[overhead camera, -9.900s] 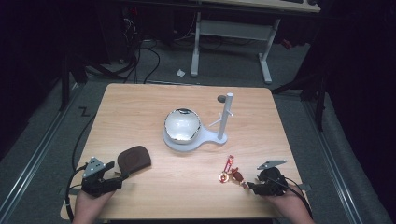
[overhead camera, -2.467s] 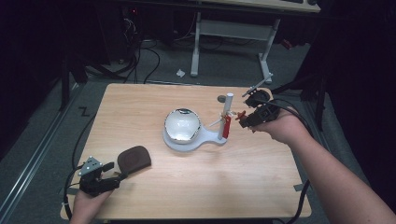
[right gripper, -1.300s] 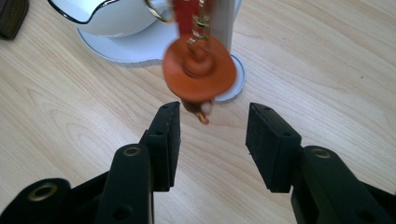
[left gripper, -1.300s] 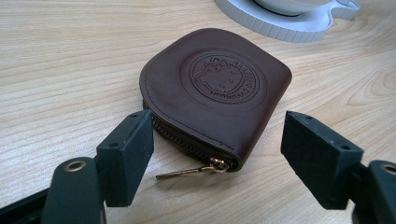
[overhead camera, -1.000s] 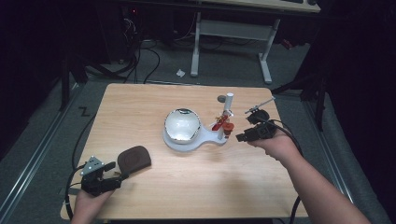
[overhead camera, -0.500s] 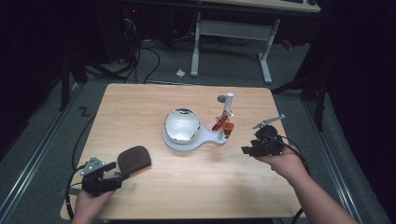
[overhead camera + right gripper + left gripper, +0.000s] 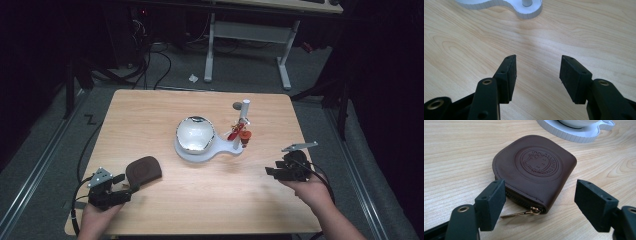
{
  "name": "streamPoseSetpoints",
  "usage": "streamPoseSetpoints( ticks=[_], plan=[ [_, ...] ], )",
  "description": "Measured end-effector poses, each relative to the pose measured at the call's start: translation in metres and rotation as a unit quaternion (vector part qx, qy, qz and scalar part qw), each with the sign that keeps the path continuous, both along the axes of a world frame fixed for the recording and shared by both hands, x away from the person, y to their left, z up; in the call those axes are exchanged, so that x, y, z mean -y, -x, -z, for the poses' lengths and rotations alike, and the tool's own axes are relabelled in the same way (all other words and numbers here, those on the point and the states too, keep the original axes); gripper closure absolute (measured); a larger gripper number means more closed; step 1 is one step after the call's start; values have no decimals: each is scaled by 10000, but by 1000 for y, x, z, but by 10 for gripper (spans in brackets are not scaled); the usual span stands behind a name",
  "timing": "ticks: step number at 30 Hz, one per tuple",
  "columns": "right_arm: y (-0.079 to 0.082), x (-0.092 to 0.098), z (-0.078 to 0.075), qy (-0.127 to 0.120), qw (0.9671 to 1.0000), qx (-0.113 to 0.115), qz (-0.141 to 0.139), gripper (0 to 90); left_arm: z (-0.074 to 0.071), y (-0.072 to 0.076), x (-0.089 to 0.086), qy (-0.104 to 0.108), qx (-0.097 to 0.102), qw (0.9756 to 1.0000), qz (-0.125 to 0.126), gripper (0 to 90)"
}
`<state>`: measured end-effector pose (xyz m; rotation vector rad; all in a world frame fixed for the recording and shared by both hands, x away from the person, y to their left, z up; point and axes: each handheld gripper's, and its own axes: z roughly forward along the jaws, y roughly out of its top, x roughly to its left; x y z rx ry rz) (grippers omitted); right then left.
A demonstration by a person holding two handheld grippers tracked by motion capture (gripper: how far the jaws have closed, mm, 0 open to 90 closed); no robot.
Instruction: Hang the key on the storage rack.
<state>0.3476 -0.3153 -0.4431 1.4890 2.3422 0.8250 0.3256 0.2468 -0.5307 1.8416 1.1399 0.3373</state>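
A white stand [image 7: 220,150] sits mid-table with a shiny round dish [image 7: 195,135] and an upright post [image 7: 244,112]. A red keychain [image 7: 239,135] hangs on the post. My right gripper [image 7: 270,171] is low over the table's right side, away from the stand. Its jaws have just been opening and nothing is between them; in the right gripper view, my right gripper [image 7: 537,65] has bare wood under it. A brown leather pouch [image 7: 144,169] lies at the front left. My left gripper [image 7: 126,188] is open just short of the pouch [image 7: 536,167], with the zipper pull [image 7: 520,213] nearest it.
The wooden table [image 7: 150,115] stands on grey floor with dark surroundings. A desk frame [image 7: 245,35] and cables lie beyond the far edge. The stand's base edge [image 7: 524,10] is ahead of the right jaws. Bare wood runs between the two hands.
My right hand has drawn back from the post toward the near right of the table and sunk lower, leaving the red keychain on the post. Its jaws stand wider. The left hand kept still.
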Motion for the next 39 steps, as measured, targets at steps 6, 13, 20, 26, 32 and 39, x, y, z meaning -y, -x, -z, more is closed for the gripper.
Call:
streamPoseSetpoints(
  ticks=[6, 13, 20, 26, 32, 39],
  plan=[
    [10, 0, 16, -23, 9999, 126, 55, 480, 0, 0, 0, 36, -31, 10000, 10, 257],
    [24, -7, 30, -47, 9992, 403, 17, 481, 0, -1, 1, 103, -97, 9999, 10, 258],
    [40, -14, 50, -303, 9977, 601, 116, 490, 0, -1, 1, 150, -118, 9998, 6, 258],
    [54, -20, 73, -454, 9949, 862, 243, 492, 0, -1, 2, 155, -119, 9998, -17, 258],
    [71, -10, 79, -434, 9909, 1225, 359, 492, -4, -1, 2, 121, -41, 9999, -101, 250],
    [67, 1, 80, -656, 9902, 1161, 425, 475, -17, -1, 10, -255, 219, 9989, -339, 228]
  ],
)
